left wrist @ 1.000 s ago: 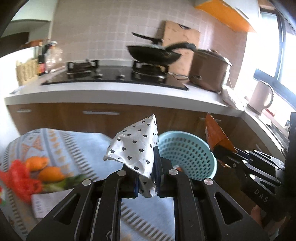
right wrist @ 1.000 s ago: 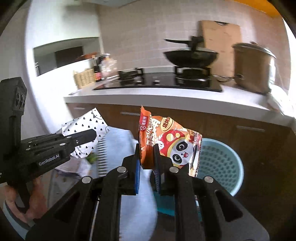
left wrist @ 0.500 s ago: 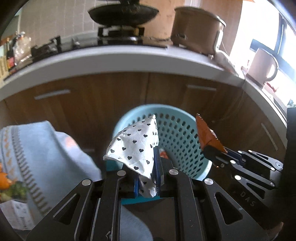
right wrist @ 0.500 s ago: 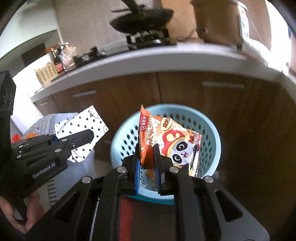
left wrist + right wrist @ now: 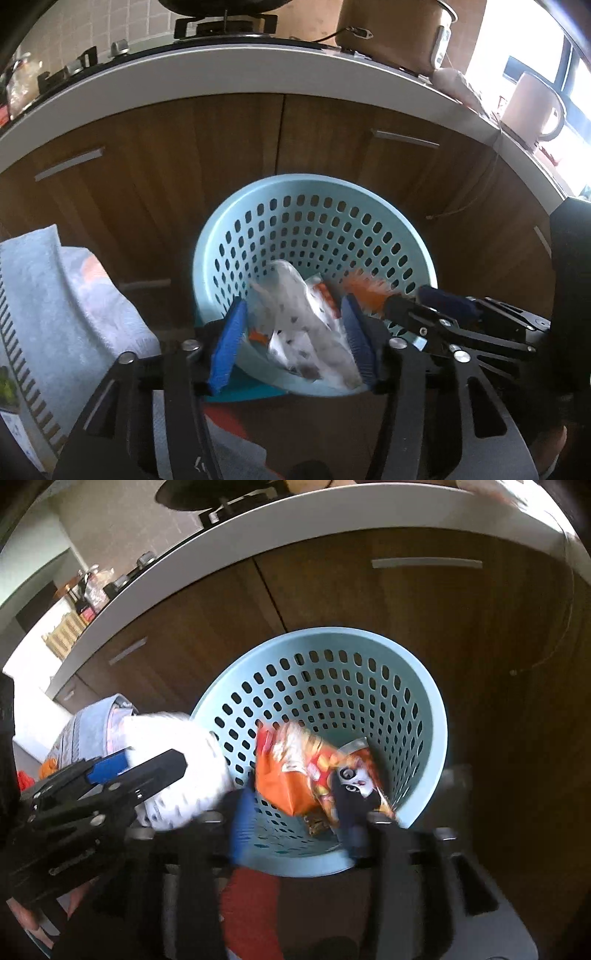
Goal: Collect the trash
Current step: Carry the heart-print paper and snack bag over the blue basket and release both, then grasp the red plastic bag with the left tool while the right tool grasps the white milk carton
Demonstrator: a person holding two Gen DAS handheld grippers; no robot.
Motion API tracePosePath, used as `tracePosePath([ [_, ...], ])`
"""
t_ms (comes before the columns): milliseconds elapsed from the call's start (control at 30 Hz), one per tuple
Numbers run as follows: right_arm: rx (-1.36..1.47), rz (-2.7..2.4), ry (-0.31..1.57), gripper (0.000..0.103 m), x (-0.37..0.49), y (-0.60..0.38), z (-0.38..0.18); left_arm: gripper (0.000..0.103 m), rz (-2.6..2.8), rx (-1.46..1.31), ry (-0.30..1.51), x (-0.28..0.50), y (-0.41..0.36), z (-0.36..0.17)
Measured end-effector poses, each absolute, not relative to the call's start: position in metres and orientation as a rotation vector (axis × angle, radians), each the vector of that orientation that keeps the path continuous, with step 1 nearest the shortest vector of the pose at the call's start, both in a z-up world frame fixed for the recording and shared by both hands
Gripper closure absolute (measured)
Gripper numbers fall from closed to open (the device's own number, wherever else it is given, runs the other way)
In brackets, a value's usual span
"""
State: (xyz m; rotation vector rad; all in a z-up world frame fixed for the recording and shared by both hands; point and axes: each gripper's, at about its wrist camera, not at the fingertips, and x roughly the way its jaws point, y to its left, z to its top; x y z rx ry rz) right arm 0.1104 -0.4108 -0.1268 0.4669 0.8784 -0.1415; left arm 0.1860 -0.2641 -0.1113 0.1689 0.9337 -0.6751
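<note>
Two black grippers over pale blue perforated plastic basket [image 5: 314, 221], both jaws opening. Left gripper [image 5: 291, 343]: white heart-dotted paper wrapper [image 5: 306, 325], blurred, loose between blue pads [image 5: 227, 347], inside basket rim. Right gripper [image 5: 295, 819]: orange panda-printed snack bag [image 5: 295, 775], blurred, free of pads, within basket. Brown wooden cabinet doors [image 5: 221, 155] behind.

Both wrist cameras look steeply down, close above the shared blue basket [image 5: 229, 240] [image 5: 428, 686].
</note>
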Motion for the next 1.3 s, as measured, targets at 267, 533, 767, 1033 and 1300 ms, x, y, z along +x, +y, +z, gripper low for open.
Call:
tracePosePath([
  [267,0.488,-0.151,0.846,0.046,0.105,-0.417,-0.119,0.034,-0.666,0.096,0.927,0.189,-0.248,-0.101],
  [533,0.421,-0.156,0.813,0.046,0.102,-0.399,-0.1,0.034,-0.645,0.043,0.886,0.18,-0.222,-0.082],
  [767,0.346,-0.106,0.774,0.046,0.101,-0.36,-0.078,0.034,-0.567,-0.034,0.818,0.168,-0.165,-0.056],
  [1033,0.226,0.012,0.741,0.046,0.106,-0.288,-0.052,0.034,-0.367,-0.112,0.721,0.152,-0.067,-0.023],
  [1300,0.122,0.175,0.735,0.046,0.116,-0.203,-0.039,0.023,-0.094,-0.186,0.645,0.138,0.043,0.0],
])
